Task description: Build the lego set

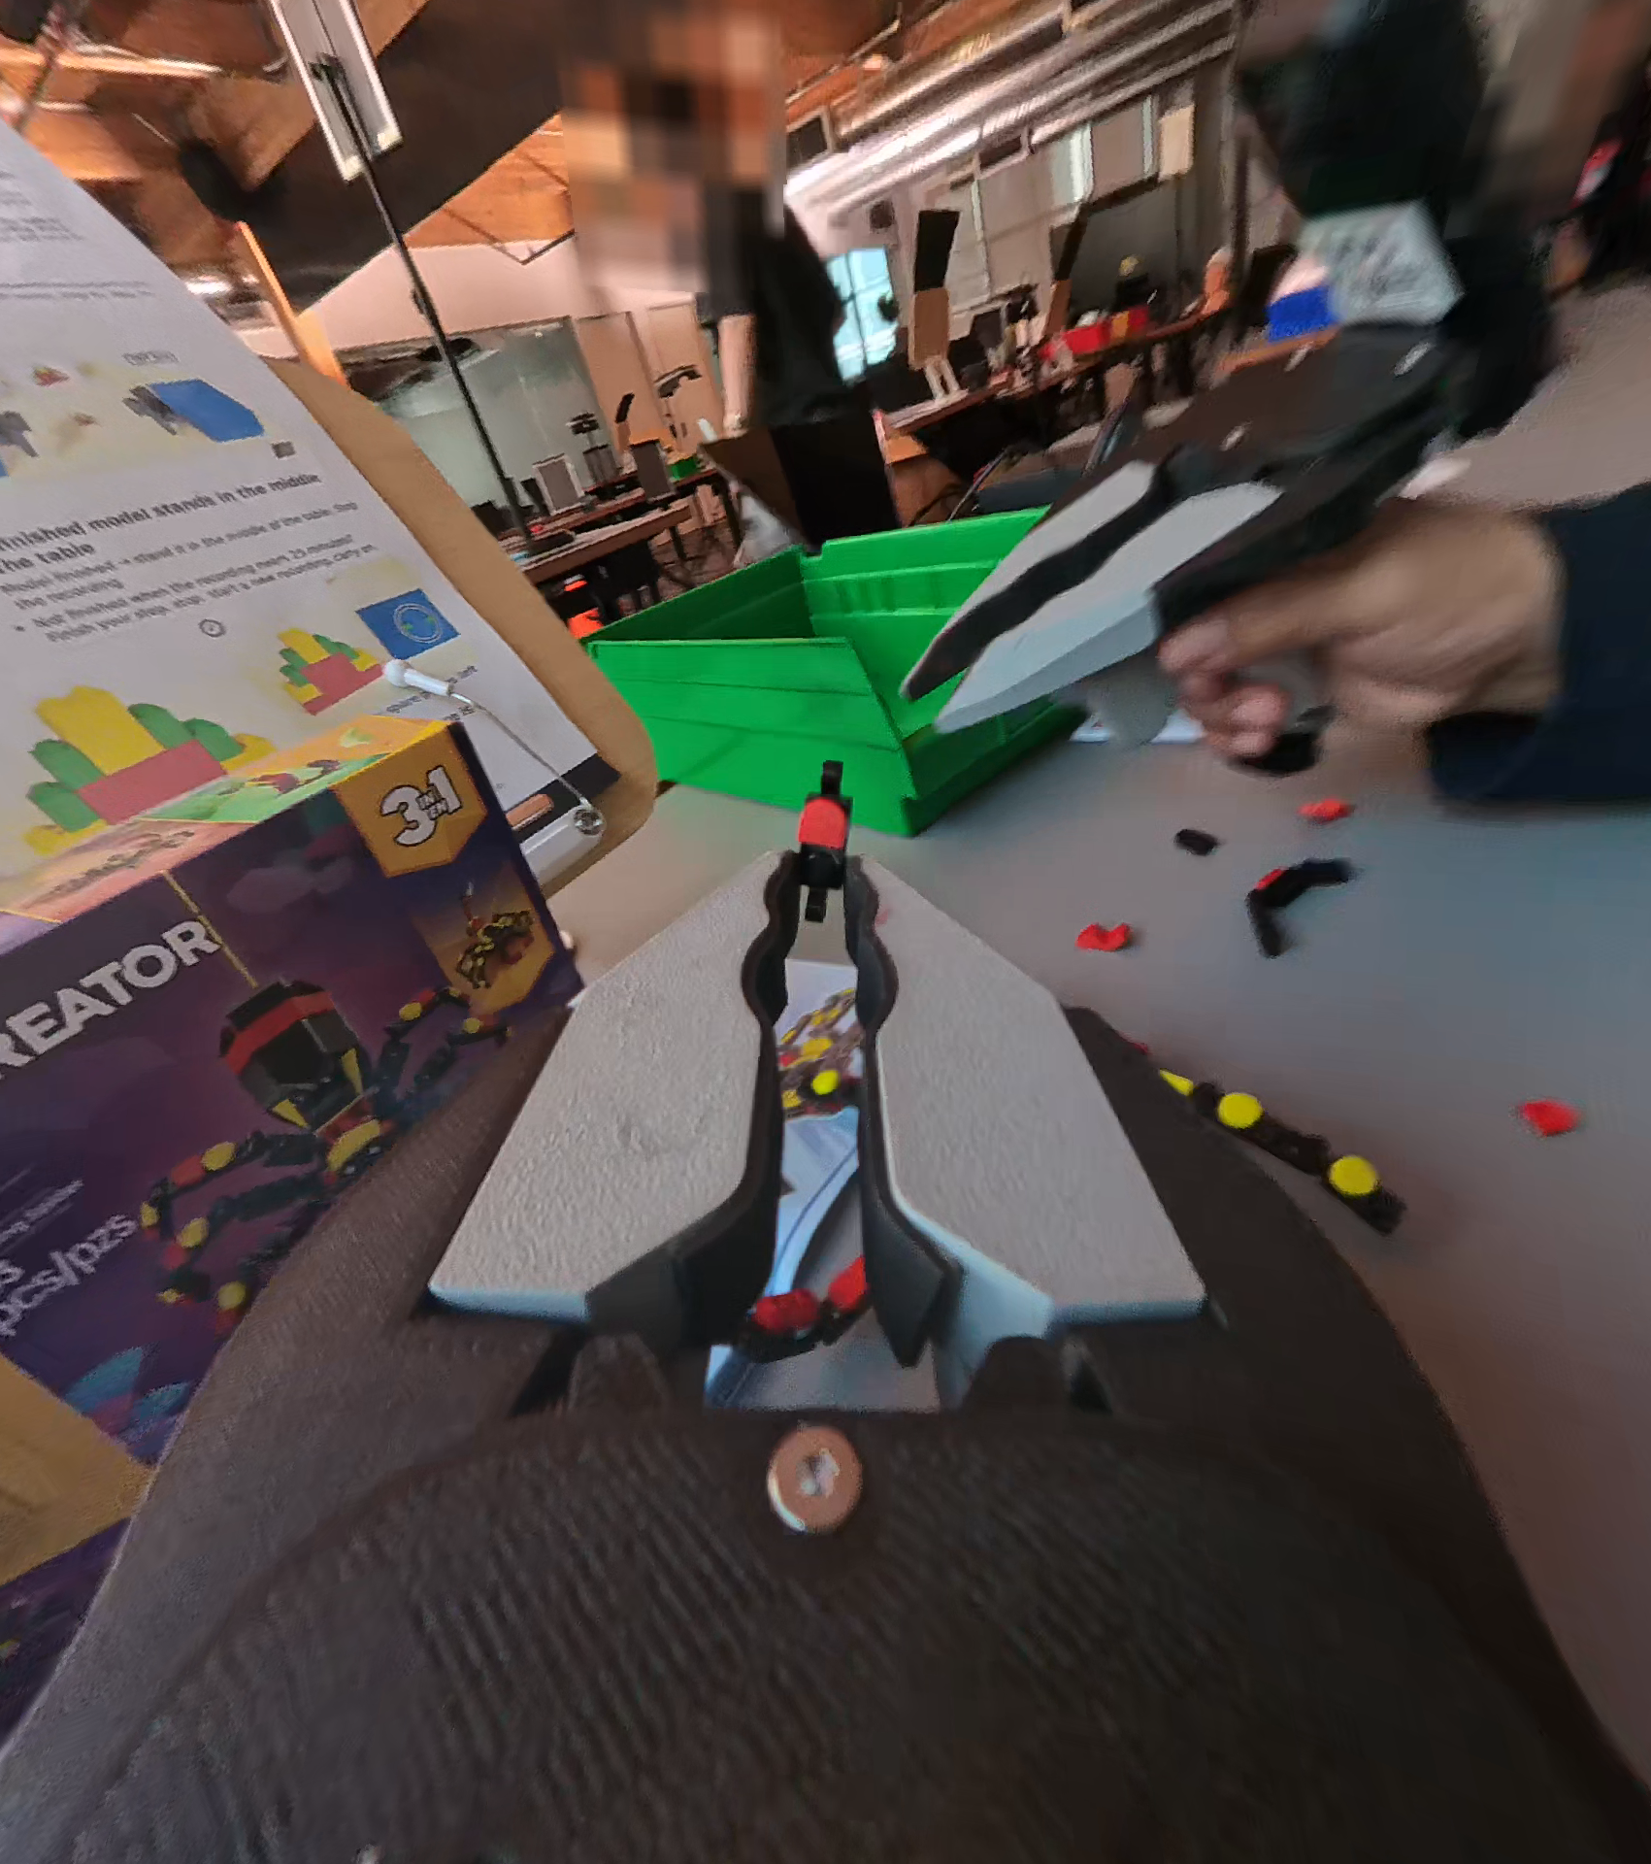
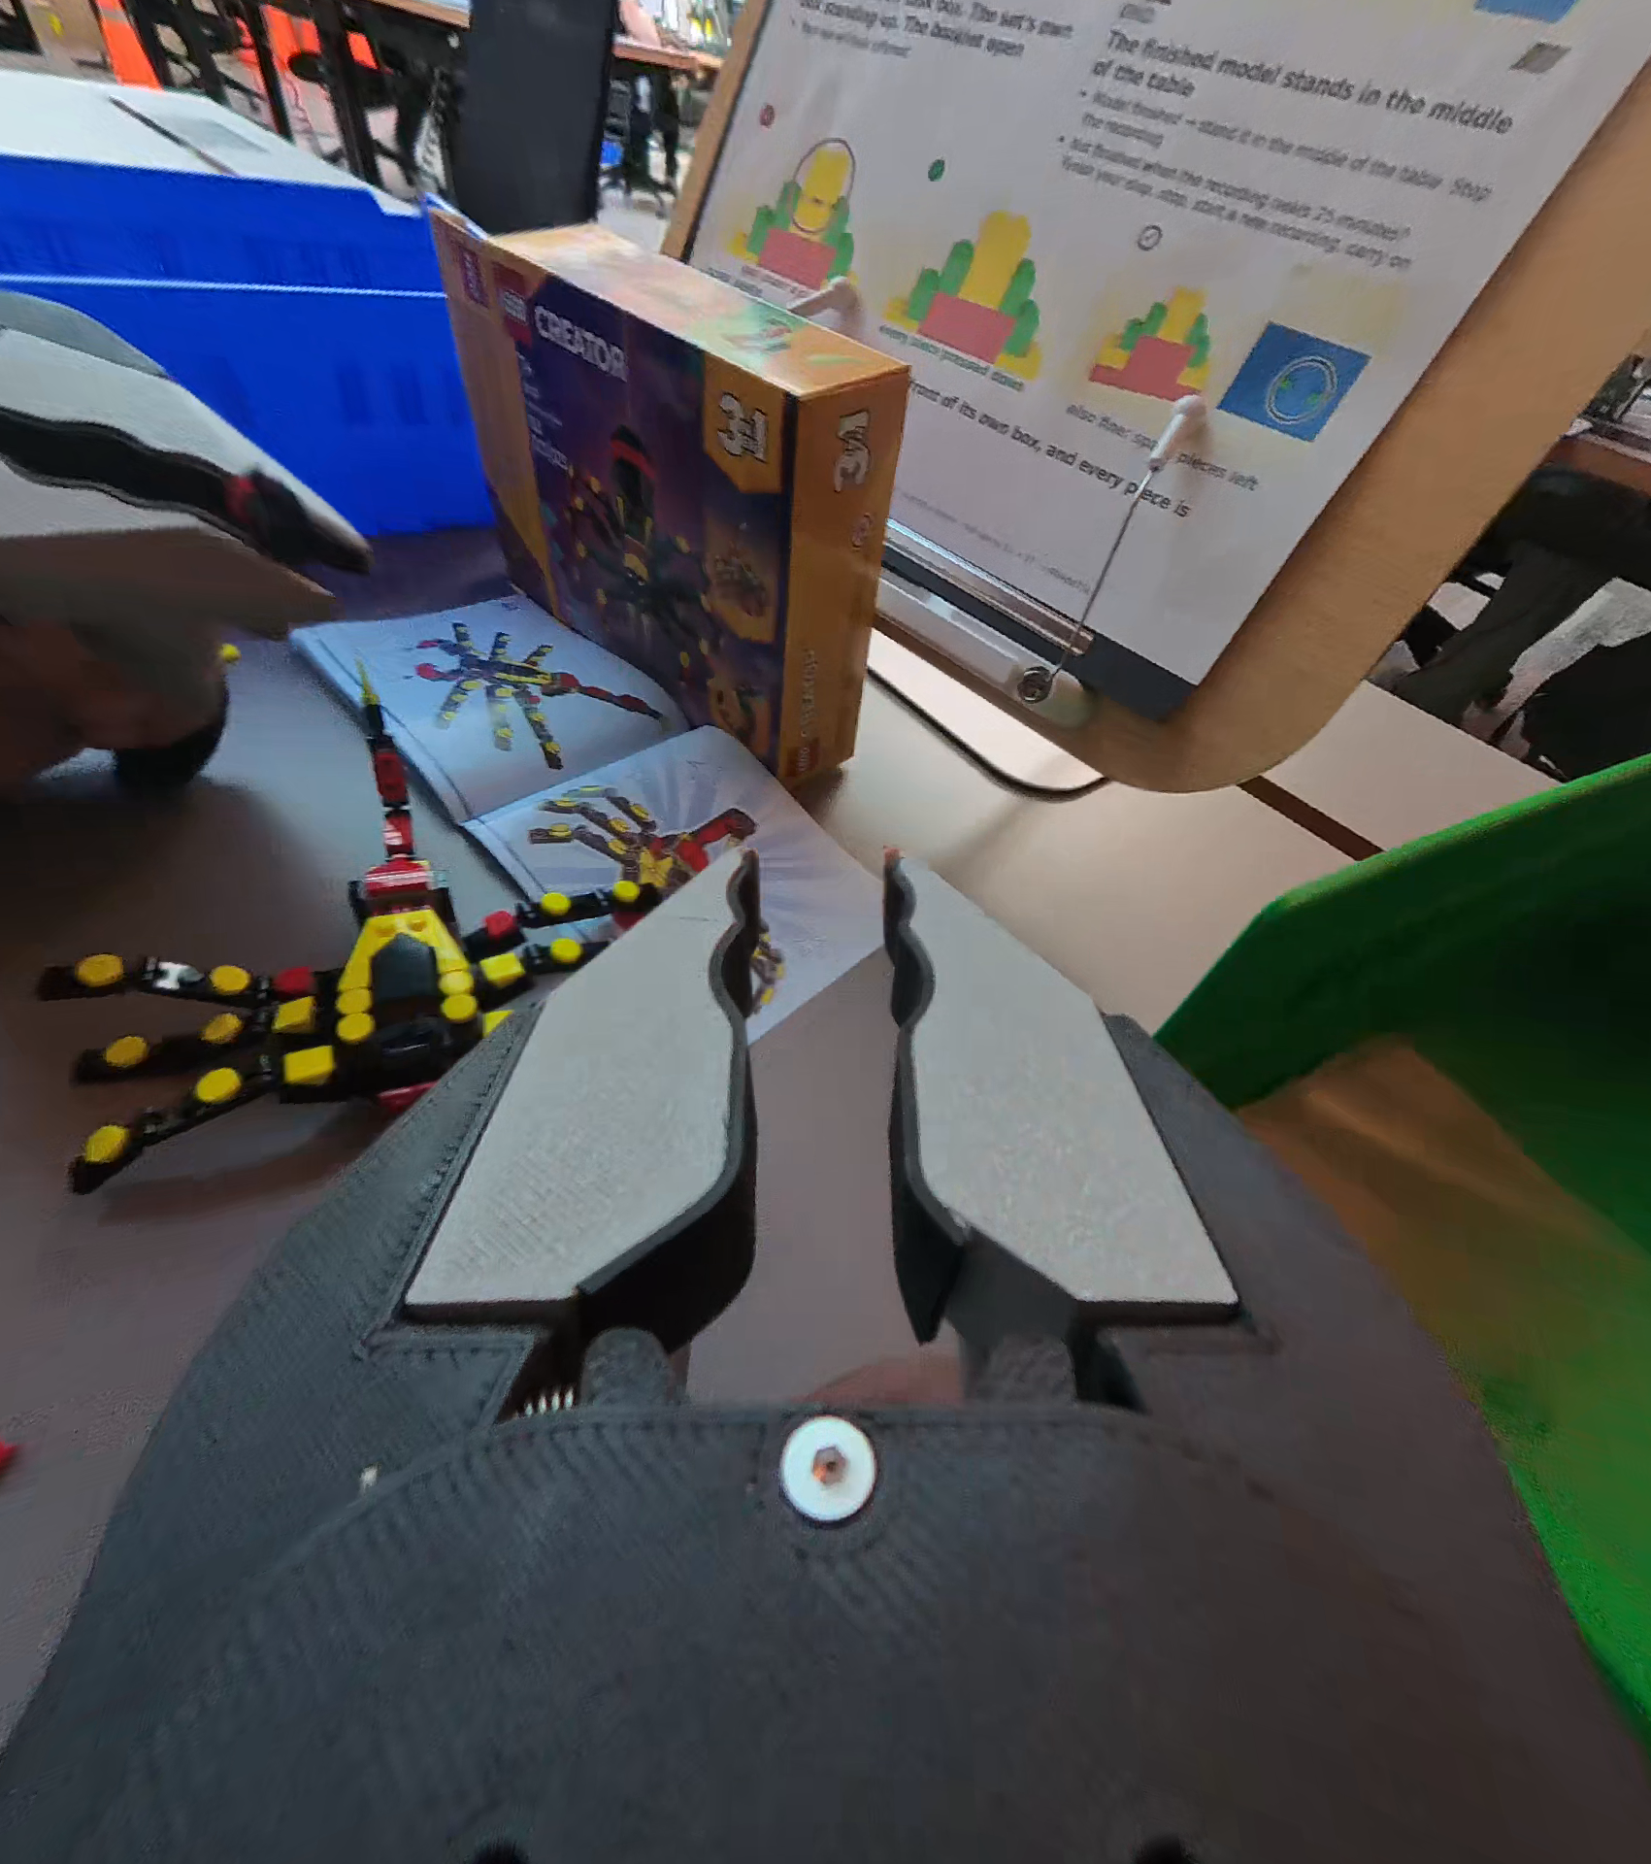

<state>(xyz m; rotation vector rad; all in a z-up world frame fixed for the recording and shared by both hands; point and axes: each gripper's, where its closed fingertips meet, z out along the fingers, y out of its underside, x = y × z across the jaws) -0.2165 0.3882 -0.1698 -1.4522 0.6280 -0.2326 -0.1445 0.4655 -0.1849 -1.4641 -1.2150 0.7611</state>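
My left gripper [image 1: 819,880] is shut on a small black-and-red lego piece [image 1: 823,822] that sticks out past its tips, held above the table. It also shows at the left of the right wrist view [image 2: 297,535], with red and black showing between its tips. My right gripper [image 2: 819,876] is open and empty, and hovers over the open instruction booklet [image 2: 539,696]. In the left wrist view it is at the upper right [image 1: 942,696], in a hand. The partly built black, yellow and red spider model [image 2: 377,994] lies on the table left of my right gripper.
The lego box [image 2: 680,474] stands behind the booklet, with an instruction board [image 2: 1204,303] behind it. A green bin [image 1: 781,686] sits at the right and a blue bin [image 2: 196,293] at the far left. Loose red and black pieces [image 1: 1290,898] and a yellow-dotted leg [image 1: 1295,1150] lie on the table. The tips of one gripper are about 12 cm away from the tips of the other.
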